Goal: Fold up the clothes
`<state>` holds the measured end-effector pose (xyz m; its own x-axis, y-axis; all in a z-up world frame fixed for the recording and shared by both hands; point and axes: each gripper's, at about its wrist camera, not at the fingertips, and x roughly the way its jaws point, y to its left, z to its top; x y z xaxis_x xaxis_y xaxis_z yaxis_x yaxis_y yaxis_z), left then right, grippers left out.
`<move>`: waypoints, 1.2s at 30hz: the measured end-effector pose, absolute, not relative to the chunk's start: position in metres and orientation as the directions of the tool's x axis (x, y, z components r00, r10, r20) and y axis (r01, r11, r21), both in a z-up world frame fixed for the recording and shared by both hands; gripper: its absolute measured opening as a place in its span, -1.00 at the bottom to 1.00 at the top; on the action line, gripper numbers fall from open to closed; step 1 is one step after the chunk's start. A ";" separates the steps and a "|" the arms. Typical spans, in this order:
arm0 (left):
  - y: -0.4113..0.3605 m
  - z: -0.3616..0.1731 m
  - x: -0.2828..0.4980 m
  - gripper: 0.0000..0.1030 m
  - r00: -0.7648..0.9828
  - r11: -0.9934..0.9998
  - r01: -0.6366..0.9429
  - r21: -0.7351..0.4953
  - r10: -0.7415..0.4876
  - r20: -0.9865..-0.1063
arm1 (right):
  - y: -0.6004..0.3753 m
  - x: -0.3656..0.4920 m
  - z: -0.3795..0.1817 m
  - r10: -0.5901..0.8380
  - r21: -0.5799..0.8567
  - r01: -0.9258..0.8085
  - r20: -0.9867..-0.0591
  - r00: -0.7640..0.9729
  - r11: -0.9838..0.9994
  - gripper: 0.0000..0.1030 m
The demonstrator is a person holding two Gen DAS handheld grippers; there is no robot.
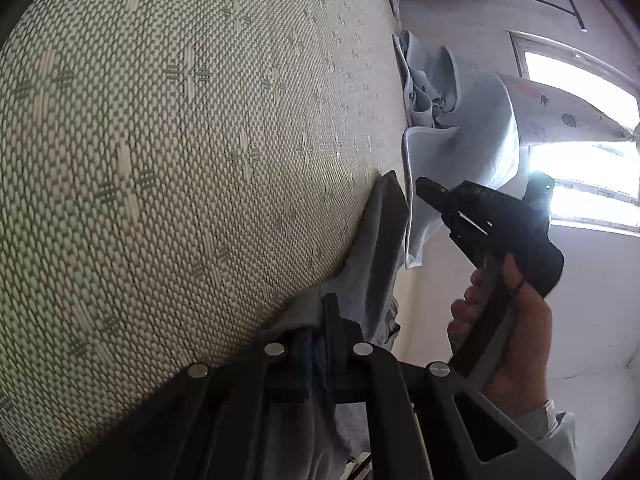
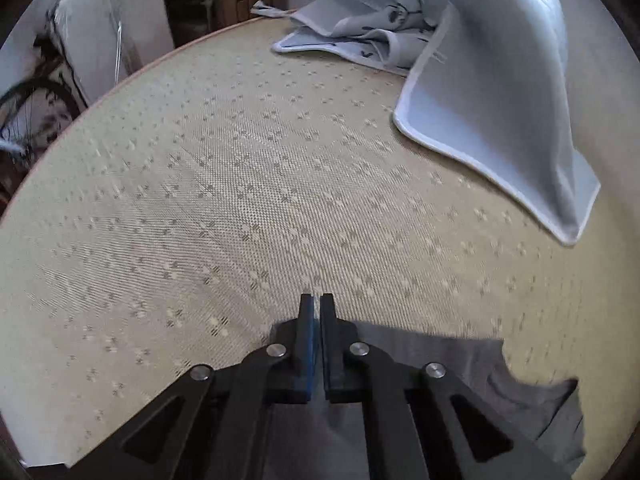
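A grey garment [image 2: 448, 364] lies at the near edge of the woven bed mat [image 2: 240, 200]. My right gripper [image 2: 317, 300] is shut on the garment's edge, fingers close together over the mat. In the left wrist view the same grey garment [image 1: 380, 240] hangs along the mat's edge, and my left gripper [image 1: 320, 312] is shut on a fold of it. The right gripper [image 1: 424, 186] also shows there, held in a hand, just right of the garment.
A light blue blanket [image 2: 492, 92] with white trim lies crumpled at the mat's far right; it also shows in the left wrist view [image 1: 460, 148]. A bicycle wheel [image 2: 32, 116] and a white cushion [image 2: 108, 28] stand past the mat's left edge. A bright window [image 1: 584, 152] is behind.
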<state>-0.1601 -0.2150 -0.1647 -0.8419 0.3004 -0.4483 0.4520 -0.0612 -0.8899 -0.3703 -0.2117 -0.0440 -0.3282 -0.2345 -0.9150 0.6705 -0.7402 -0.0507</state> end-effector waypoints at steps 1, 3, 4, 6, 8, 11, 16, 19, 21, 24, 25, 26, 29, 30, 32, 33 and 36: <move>-0.215 -0.165 -0.160 -0.92 -0.841 -0.063 0.453 -0.889 0.300 -0.450 | -0.209 -0.367 -0.044 -0.235 -0.044 0.679 -0.920 -0.313 -0.733 -0.90; -0.214 -0.164 -0.159 -0.92 -0.840 -0.066 0.455 -0.888 0.299 -0.453 | -0.211 -0.358 -0.041 -0.240 -0.046 0.705 -0.923 -0.302 -0.708 -0.89; -0.214 -0.164 -0.160 -0.92 -0.839 -0.067 0.458 -0.887 0.299 -0.455 | -0.212 -0.353 -0.041 -0.256 -0.035 0.723 -0.922 -0.289 -0.690 -0.93; -0.214 -0.163 -0.161 -0.92 -0.837 -0.071 0.461 -0.885 0.295 -0.460 | -0.213 -0.347 -0.039 -0.284 -0.014 0.754 -0.922 -0.264 -0.656 -0.95; -0.214 -0.162 -0.163 -0.92 -0.836 -0.080 0.463 -0.883 0.290 -0.465 | -0.217 -0.343 -0.047 -0.279 0.000 0.770 -0.932 -0.231 -0.638 -0.96; -0.213 -0.161 -0.163 -0.92 -0.835 -0.083 0.465 -0.881 0.288 -0.468 | -0.222 -0.352 -0.065 -0.223 -0.035 0.754 -0.946 -0.237 -0.656 -0.96; -0.214 -0.160 -0.164 -0.92 -0.831 -0.092 0.471 -0.877 0.287 -0.476 | -0.220 -0.378 -0.066 -0.182 -0.111 0.698 -0.926 -0.331 -0.707 -0.96; -0.214 -0.159 -0.164 -0.92 -0.827 -0.112 0.472 -0.874 0.288 -0.483 | -0.193 -0.381 -0.010 -0.277 -0.084 0.664 -0.864 -0.420 -0.743 -0.92; -0.213 -0.158 -0.164 -0.91 -0.825 -0.123 0.471 -0.874 0.290 -0.485 | -0.159 -0.378 0.036 -0.327 -0.070 0.647 -0.818 -0.473 -0.759 -0.79; -0.212 -0.155 -0.164 -0.88 -0.823 -0.148 0.463 -0.874 0.294 -0.486 | -0.083 -0.365 0.098 -0.347 -0.094 0.595 -0.736 -0.582 -0.798 -0.21; -0.212 -0.153 -0.164 -0.81 -0.823 -0.162 0.458 -0.874 0.294 -0.486 | -0.061 -0.361 0.111 -0.340 -0.107 0.577 -0.716 -0.610 -0.810 -0.02; -0.212 -0.151 -0.162 -0.75 -0.824 -0.172 0.454 -0.874 0.292 -0.486 | -0.033 -0.358 0.125 -0.322 -0.131 0.552 -0.694 -0.644 -0.823 0.00; -0.213 -0.140 -0.157 -0.25 -0.829 -0.204 0.440 -0.875 0.282 -0.483 | 0.048 -0.354 0.148 -0.257 -0.126 0.454 -0.679 -0.688 -0.882 0.02; -0.213 -0.136 -0.155 -0.06 -0.830 -0.216 0.438 -0.873 0.275 -0.485 | 0.079 -0.353 0.148 -0.234 -0.109 0.415 -0.684 -0.691 -0.903 0.02; -0.213 -0.126 -0.150 0.33 -0.836 -0.237 0.438 -0.867 0.246 -0.490 | 0.131 -0.349 0.140 -0.195 -0.075 0.344 -0.704 -0.683 -0.936 0.02; -0.214 -0.119 -0.143 0.62 -0.843 -0.252 0.449 -0.857 0.199 -0.500 | 0.153 -0.353 0.132 -0.182 -0.058 0.318 -0.717 -0.673 -0.946 0.02; -0.220 -0.102 -0.129 0.68 -0.864 -0.282 0.445 -0.850 0.116 -0.490 | 0.205 -0.361 0.097 -0.151 -0.003 0.241 -0.772 -0.617 -0.970 0.02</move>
